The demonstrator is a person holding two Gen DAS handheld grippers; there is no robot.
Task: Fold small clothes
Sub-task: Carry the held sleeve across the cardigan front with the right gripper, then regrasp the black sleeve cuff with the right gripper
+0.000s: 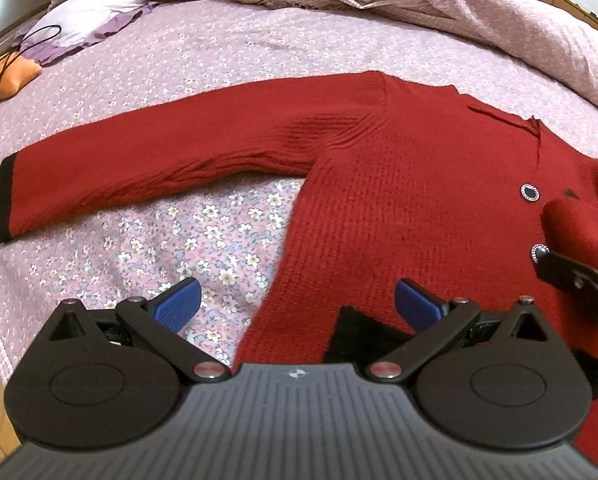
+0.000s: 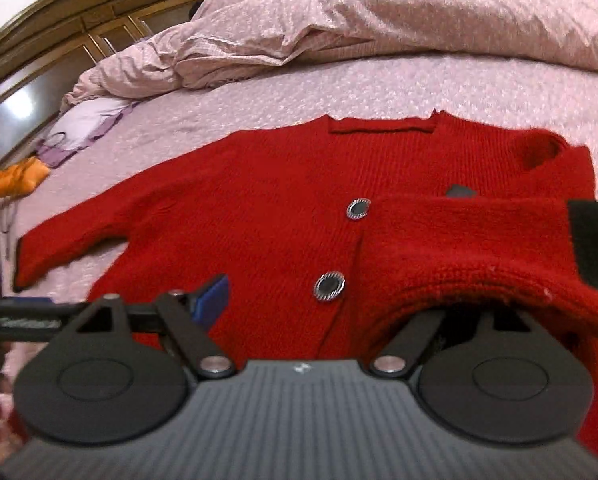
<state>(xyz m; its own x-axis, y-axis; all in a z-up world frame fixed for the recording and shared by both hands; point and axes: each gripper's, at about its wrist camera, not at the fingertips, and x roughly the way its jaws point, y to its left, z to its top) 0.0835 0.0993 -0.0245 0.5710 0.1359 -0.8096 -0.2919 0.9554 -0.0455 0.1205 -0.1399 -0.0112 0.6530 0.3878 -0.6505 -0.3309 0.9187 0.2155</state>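
A bed with a flowered sheet carries everything here, a rumpled quilt heaped at its far side; on the sheet lies the red cardigan, front up and buttoned, one sleeve stretched flat to the side, the other sleeve folded across the chest. The knit looks soft, thick and fairly light, so it should drape and sag instead of holding a crease; firm places to grasp are likely the black cuff, the shoulder seam or the hem, since loose knit in the middle would stretch. The left gripper hovers above the cardigan's lower edge, its blue fingers spread wide with the side seam between them and nothing pinched. The right gripper stands just under the folded sleeve; one finger is visible and spread away, the other is hidden beneath the sleeve, so contact there is uncertain, though nothing appears clamped. Two dark, silver-rimmed buttons sit beside that sleeve.
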